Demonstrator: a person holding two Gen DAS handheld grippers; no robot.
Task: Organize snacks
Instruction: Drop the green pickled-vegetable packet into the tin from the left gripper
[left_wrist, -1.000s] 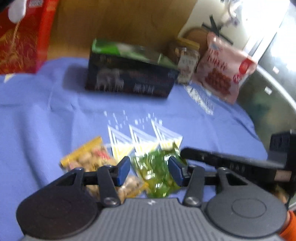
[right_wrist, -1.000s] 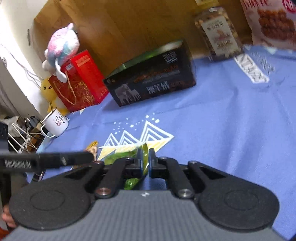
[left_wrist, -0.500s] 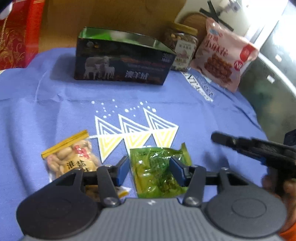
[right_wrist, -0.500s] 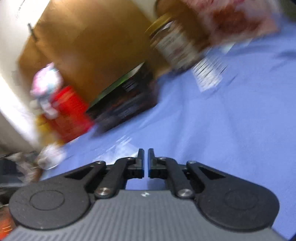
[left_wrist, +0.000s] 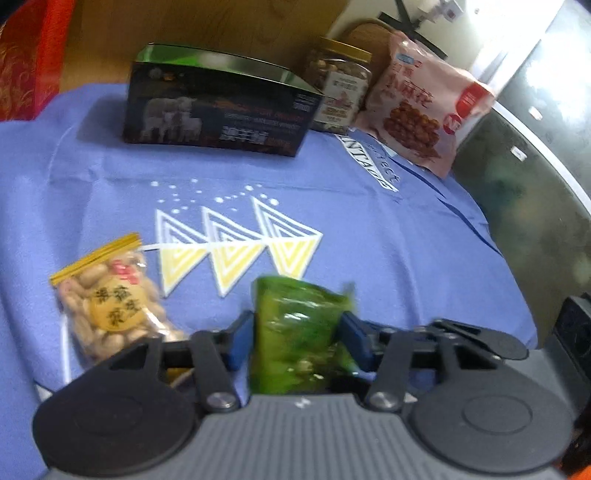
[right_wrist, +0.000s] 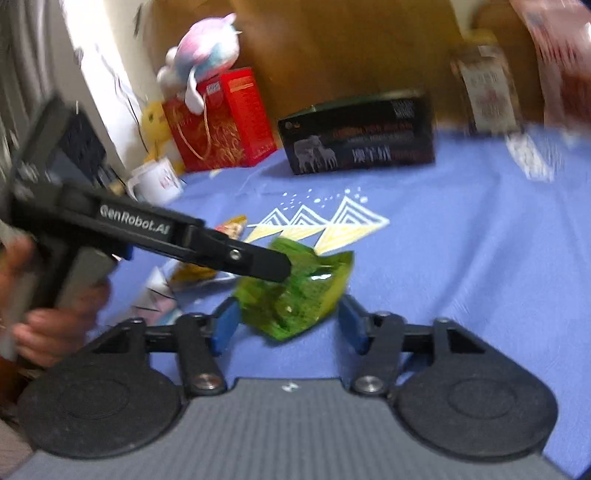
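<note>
My tabletop (left_wrist: 388, 229) is blue-clothed, with the dark box (left_wrist: 218, 107) at its far edge. The green packet (left_wrist: 295, 339) sits upright between my left claw's (left_wrist: 297, 341) pads, seemingly clamped, lifted off the near edge. My right claw (right_wrist: 288, 323) stands apart around its lower end. Blur hides pad contact. The peanut bag (left_wrist: 110, 306) lies left, partly hidden.
</note>
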